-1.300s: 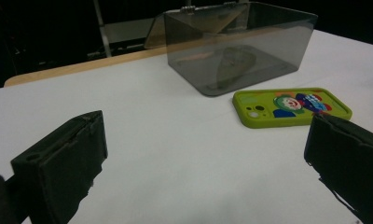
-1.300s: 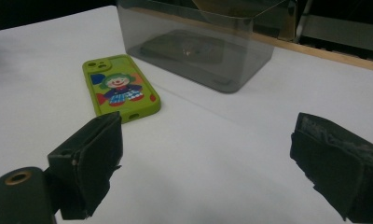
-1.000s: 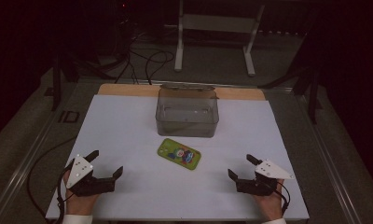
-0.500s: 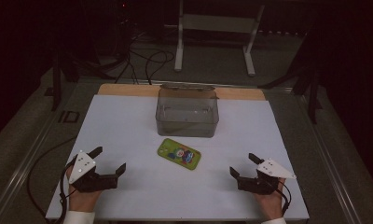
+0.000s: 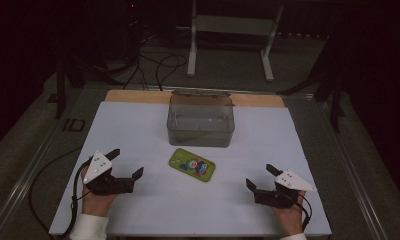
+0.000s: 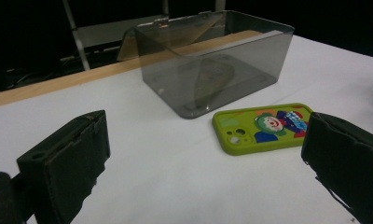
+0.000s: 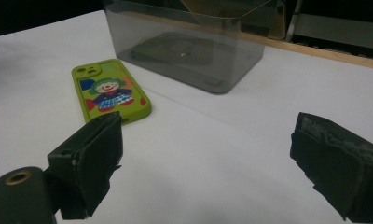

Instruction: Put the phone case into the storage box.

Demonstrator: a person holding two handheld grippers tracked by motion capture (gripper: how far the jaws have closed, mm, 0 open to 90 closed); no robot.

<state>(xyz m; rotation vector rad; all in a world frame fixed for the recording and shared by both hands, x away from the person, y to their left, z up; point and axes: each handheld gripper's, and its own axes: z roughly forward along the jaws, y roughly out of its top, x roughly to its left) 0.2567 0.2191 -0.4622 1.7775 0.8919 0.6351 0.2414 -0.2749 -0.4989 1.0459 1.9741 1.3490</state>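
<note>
Your left gripper and right gripper both gape, empty. Between them lies the green phone, unobstructed, near the smoky plastic box.

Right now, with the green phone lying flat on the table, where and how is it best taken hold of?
Probably across its two long edges near the middle, coming down from above. The phone lies flat, back up, on the white table, so only its thin sides offer a grip. The clear box sits just behind it, so approach from the near side. Either the left gripper or the right gripper could do it; both are open.
</note>
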